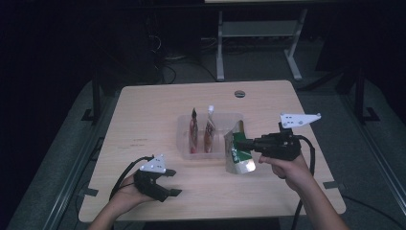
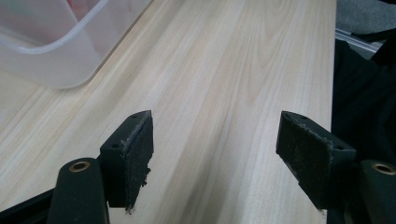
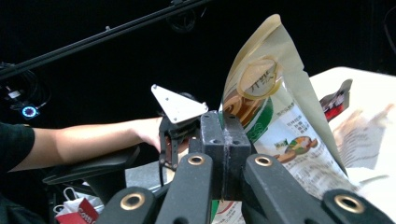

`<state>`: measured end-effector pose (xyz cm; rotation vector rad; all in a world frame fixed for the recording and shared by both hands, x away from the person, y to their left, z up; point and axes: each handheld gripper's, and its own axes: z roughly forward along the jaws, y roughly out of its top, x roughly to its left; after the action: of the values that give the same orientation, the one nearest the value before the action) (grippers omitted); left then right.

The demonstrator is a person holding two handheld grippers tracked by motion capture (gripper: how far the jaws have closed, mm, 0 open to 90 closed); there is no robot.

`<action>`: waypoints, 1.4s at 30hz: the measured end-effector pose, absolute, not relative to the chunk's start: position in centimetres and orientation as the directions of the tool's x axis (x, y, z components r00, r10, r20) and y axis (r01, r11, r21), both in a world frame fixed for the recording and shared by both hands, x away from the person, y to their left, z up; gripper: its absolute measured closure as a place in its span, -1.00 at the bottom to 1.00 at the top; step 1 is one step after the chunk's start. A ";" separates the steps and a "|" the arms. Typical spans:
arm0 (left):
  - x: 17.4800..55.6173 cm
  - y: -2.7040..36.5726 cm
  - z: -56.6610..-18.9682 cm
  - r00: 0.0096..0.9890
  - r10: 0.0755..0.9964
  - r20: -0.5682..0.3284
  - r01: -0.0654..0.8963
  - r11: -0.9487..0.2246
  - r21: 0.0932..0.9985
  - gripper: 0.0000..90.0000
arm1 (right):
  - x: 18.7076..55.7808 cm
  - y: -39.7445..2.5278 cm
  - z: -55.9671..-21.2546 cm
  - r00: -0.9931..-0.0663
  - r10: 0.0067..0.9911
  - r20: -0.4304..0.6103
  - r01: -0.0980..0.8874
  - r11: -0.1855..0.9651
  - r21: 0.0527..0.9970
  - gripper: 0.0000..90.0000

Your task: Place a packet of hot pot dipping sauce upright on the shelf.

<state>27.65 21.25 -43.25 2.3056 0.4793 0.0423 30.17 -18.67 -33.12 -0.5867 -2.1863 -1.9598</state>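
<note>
Right gripper: jaws clamped on green-and-silver pouch, just beside clear bin holding 2 pouches. Left gripper: jaws apart, holding nothing; near table front edge.

On a light wooden table a clear plastic bin holds two upright red pouches. Just right of it, the right gripper pinches a green and silver bag held above the tabletop. The left gripper rests near the front edge, jaws apart
</note>
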 end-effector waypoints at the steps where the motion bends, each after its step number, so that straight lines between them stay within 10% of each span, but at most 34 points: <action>1: 27.7 21.3 -43.3 0.928 0.354 -0.115 0.329 -0.636 0.698 -0.40 | 30.3 -18.8 -32.8 -0.914 0.197 0.353 0.372 0.068 0.926 1.00; 42: 28.0 21.9 -43.9 0.920 0.373 -0.123 0.352 -0.646 0.677 -0.45 | 38.7 -17.0 -34.4 -0.851 0.397 0.344 0.426 0.139 0.894 1.00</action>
<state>27.98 21.92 -43.93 2.3277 0.5126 0.0349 38.65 -16.99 -34.42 -0.8497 -2.3525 -1.8604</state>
